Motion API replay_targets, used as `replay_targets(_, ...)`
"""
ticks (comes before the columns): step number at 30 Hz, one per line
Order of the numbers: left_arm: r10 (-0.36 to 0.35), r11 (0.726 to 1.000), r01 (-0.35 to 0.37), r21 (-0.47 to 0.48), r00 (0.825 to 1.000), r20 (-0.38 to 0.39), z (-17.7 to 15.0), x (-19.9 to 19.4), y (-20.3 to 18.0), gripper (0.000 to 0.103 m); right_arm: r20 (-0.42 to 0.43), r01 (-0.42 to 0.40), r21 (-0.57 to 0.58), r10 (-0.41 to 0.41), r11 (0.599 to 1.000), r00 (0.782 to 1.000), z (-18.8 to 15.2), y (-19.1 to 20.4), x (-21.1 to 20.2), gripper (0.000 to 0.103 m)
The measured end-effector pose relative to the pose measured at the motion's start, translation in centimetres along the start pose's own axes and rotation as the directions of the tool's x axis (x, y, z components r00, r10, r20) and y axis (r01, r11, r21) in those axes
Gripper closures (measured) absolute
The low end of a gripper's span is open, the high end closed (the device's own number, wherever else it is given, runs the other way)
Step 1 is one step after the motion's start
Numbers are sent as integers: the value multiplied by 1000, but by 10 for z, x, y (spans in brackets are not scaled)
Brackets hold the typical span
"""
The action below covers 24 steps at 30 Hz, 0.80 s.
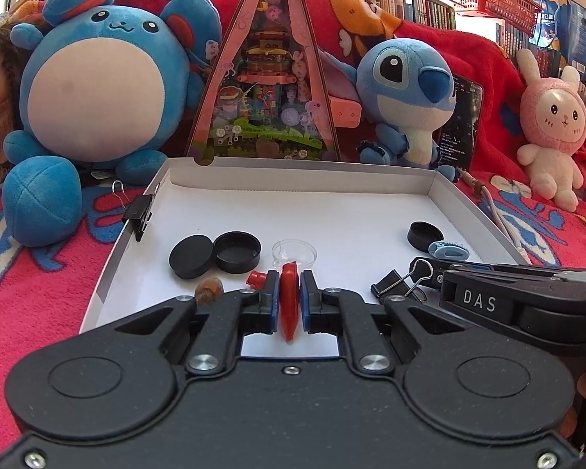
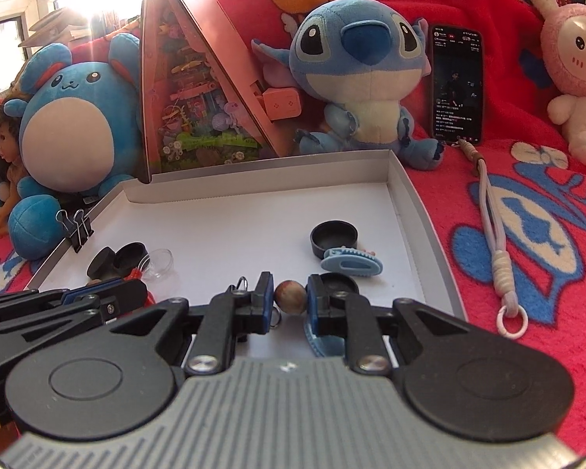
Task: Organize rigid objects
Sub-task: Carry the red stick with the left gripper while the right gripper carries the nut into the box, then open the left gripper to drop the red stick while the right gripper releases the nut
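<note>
On my left wrist camera, nearest the lens, the left gripper (image 1: 290,287) is pinching a flat red piece (image 1: 289,305) on edge between its blue pads, just above the floor of the white cardboard tray (image 1: 301,179). A small red cap (image 1: 256,277) lies just left of the jaws and a brown nut-like lump (image 1: 209,290) sits a little farther left. Beyond the fingertips I see a clear round dish (image 1: 294,252), and left of it a solid black lid (image 1: 190,256) touching an open black lid (image 1: 237,251). A black binder clip (image 1: 138,215) grips the tray's left wall. To the right lies a loose binder clip (image 1: 400,283), and beyond it another black lid (image 1: 426,235) with a light blue comb-like clip (image 1: 449,251) against it. The right gripper (image 1: 433,273) reaches in from the right edge.

On my right wrist camera, the right gripper (image 2: 290,299) is closed on a small brown ball (image 2: 290,298), held between its pads over the tray floor. A black lid (image 2: 342,285) lies behind the right finger; farther back an open black lid (image 2: 334,239) touches the blue clip (image 2: 351,264). The left gripper (image 2: 109,293) enters from the left. Behind the tray sit plush toys, a triangular toy box (image 2: 199,93) and a phone (image 2: 456,82) on a red blanket (image 2: 527,211).
</note>
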State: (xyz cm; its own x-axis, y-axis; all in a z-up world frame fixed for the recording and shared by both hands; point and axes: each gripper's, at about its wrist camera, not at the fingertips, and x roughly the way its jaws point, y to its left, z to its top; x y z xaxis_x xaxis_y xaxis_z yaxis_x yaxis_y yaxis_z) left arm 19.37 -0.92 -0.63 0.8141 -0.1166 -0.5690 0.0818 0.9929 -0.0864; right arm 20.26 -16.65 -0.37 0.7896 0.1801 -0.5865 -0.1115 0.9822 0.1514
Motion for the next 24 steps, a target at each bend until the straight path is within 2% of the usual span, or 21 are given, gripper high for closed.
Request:
replay_targets(3,4,1000,-4,7,1000,-5,-1,0,-1,89,1,-11,4,11,1000,1000,0,0,0,75)
replay_targets(5,11,1000,-11,12,1000,-2,-1,-1,-2,87,5,-17,4,17,1000,1000,-1,0,-2,75)
replay_targets(7,15,1000,-15,11,1000,-2,-1,-2,-2,79,13,-16,-5,16,1000,1000,-1,2,-3,69)
replay_targets(9,18,1000,-18,9,1000,1,0,-4,-2,70,21,-15,-15,15,1000,1000,-2,4,-6,56)
replay_targets(10,19,1000,-19,11,1000,6,0,-6,-2,65,26,-15,-17,16,1000,1000,-2,4,-7,55)
replay_targets(12,22,1000,-22,19,1000,16,0,-9,-3,63,35,-16,-16,17,1000,999,-2,4,-10,48)
replay_targets(18,38,999,-38,15,999,21,2,-15,-2,56,54,-13,-15,14,1000,998,0,3,-16,40)
replay_targets(24,57,998,-58,17,998,30,3,-20,-1,44,63,-1,-9,1,1000,998,0,-1,-21,33)
